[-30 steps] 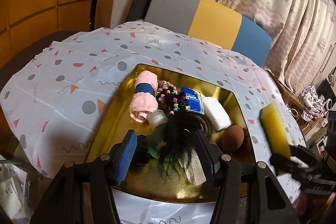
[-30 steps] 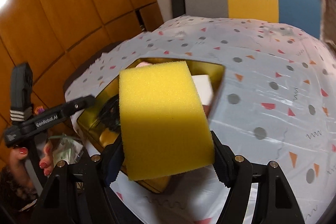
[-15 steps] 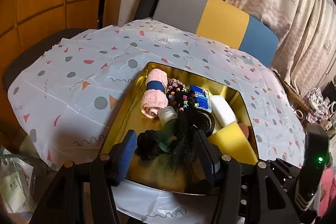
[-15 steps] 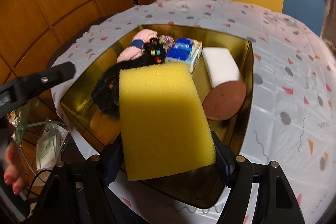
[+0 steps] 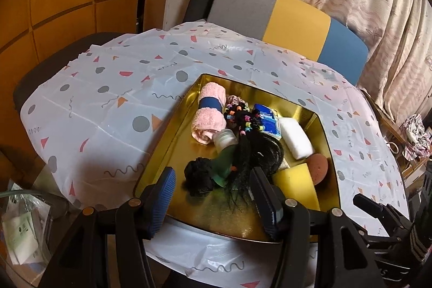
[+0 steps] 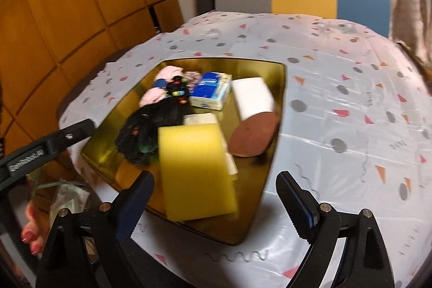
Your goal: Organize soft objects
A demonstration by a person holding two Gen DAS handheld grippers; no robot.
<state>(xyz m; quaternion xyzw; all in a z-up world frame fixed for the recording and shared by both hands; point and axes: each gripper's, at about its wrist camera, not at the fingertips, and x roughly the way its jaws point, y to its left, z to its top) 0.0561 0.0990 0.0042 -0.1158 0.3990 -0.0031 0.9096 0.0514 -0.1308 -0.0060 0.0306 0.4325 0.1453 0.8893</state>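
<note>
The right claw (image 6: 216, 203) is opening, its blue pads now clear of the yellow foam sponge block (image 6: 195, 172), which sits in the near part of the shallow gold metal tray (image 6: 278, 109) — at about 5 o'clock in the tray from the left wrist view, leaning partly on a flat white pad beneath it. The left claw (image 5: 213, 197) hangs over the tray's near edge with its jaws parted and nothing gripped, the black wig of braided hair with coloured beads (image 5: 253, 153) lying beyond its pads. Further in are a rolled pink towel with a blue band (image 5: 209, 114) at 11 o'clock, a blue tissue pack (image 6: 212, 91), a white foam block (image 6: 252, 96) and a brown round sponge (image 6: 253, 135) at 3 o'clock. The risk I see: the yellow sponge looks tilted and springy, so it could tip over the low near rim onto the patterned plastic cloth on the counter (image 6: 337, 72) — or the withdrawing pad could snag and drag it out.
</note>
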